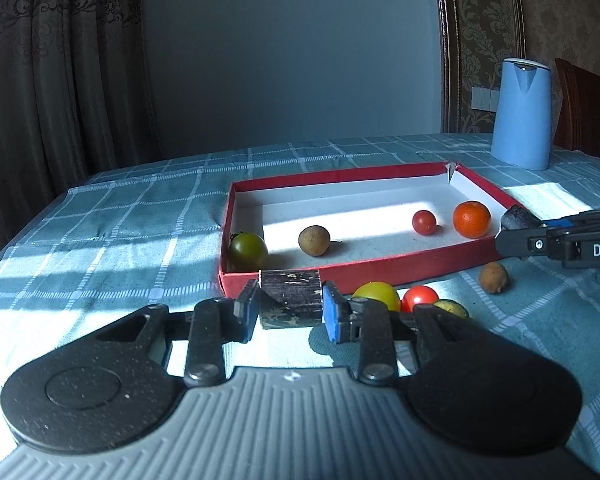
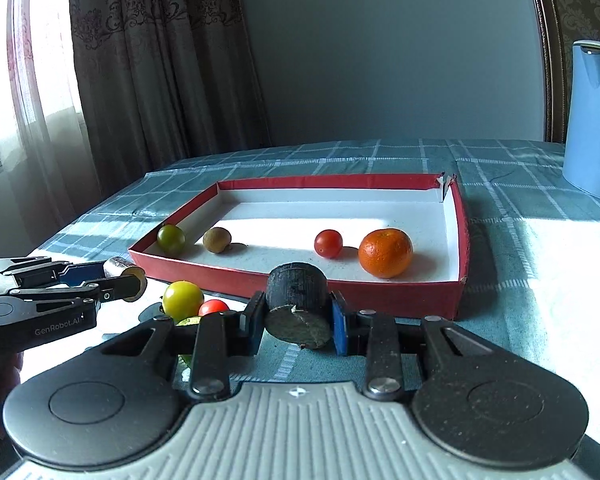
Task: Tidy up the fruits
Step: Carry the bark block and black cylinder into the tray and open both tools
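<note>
The left claw [image 1: 290,306] is clenched on a short dark cylinder [image 1: 290,294], whose long axis runs crosswise from pad to pad, its flat ends against the two pads, just before the near wall of the red box [image 1: 380,270]. The right claw [image 2: 298,318] likewise grips a dark stubby cylinder [image 2: 298,292], tilted so that one round cut face looks back toward the camera and its axis points roughly forward toward the box. Just beside the left claw, on the bench [image 1: 100,240] outside the box, lie a yellow tomato [image 1: 376,294], a red tomato [image 1: 419,297] touching it, a small green fruit [image 1: 452,307] half hidden behind the linkage, and, farther right, a brown longan [image 1: 493,277]. Inside the box, which has a white floor and a torn far corner, sit a green tomato [image 1: 248,249] in the near left corner, a second brown longan [image 1: 314,240], a red cherry tomato [image 1: 424,222] and an orange [image 1: 472,219] toward the right, all well apart. Beyond the box stands an upright blue jug [image 1: 522,114] on the checked cloth, with curtains [image 1: 60,60] behind at the left
</note>
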`<state>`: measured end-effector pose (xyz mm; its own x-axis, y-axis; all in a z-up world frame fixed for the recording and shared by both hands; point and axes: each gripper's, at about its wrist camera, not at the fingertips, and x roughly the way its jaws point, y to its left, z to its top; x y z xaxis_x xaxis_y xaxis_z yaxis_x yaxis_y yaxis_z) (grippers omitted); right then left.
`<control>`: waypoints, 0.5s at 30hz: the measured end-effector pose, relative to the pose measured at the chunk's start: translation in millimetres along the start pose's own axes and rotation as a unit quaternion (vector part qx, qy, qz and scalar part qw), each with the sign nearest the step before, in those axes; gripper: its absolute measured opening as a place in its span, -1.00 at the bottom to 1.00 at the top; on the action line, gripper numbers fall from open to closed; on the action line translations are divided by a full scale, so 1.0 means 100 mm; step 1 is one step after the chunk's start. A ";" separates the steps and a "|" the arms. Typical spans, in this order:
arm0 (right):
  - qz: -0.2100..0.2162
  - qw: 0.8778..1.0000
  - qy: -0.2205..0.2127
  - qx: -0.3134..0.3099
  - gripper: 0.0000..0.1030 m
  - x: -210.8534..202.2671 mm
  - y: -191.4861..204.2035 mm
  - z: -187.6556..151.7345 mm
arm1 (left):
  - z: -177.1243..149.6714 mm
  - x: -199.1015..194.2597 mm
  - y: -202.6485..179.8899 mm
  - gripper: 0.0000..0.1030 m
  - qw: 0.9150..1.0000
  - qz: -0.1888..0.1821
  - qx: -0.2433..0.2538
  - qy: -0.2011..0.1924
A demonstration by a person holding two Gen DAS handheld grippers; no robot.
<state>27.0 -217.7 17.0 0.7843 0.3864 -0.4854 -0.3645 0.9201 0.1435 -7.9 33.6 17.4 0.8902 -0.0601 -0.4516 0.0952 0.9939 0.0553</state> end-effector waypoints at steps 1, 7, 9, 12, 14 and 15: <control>-0.005 1.000 -0.003 -0.005 -0.37 0.02 -0.01 0.05 | 0.04 0.01 0.01 -0.42 1.000 0.001 -0.005 -0.001; -0.035 0.999 -0.017 -0.015 -0.37 0.26 -0.09 0.37 | 0.40 0.33 0.04 -0.42 0.999 0.036 -0.016 -0.004; -0.047 0.999 -0.019 -0.015 -0.37 0.39 -0.12 0.46 | 0.48 0.48 0.03 -0.42 0.999 0.040 -0.026 0.001; -0.067 0.998 -0.010 -0.017 -0.37 0.62 -0.19 0.56 | 0.59 0.72 -0.01 -0.42 0.998 0.053 -0.028 0.010; -0.080 0.997 0.001 -0.020 -0.37 0.82 -0.22 0.60 | 0.64 0.87 -0.04 -0.42 0.998 0.060 -0.025 0.016; -0.085 0.996 0.007 -0.022 -0.37 0.89 -0.24 0.61 | 0.65 0.93 -0.04 -0.42 0.998 0.059 -0.029 0.020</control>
<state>136.0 -201.1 22.9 0.8294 0.2231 -0.5122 -0.2480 0.9685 0.0204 103.8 17.6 33.3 0.8749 0.0606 -0.4806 -0.0368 0.9976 0.0589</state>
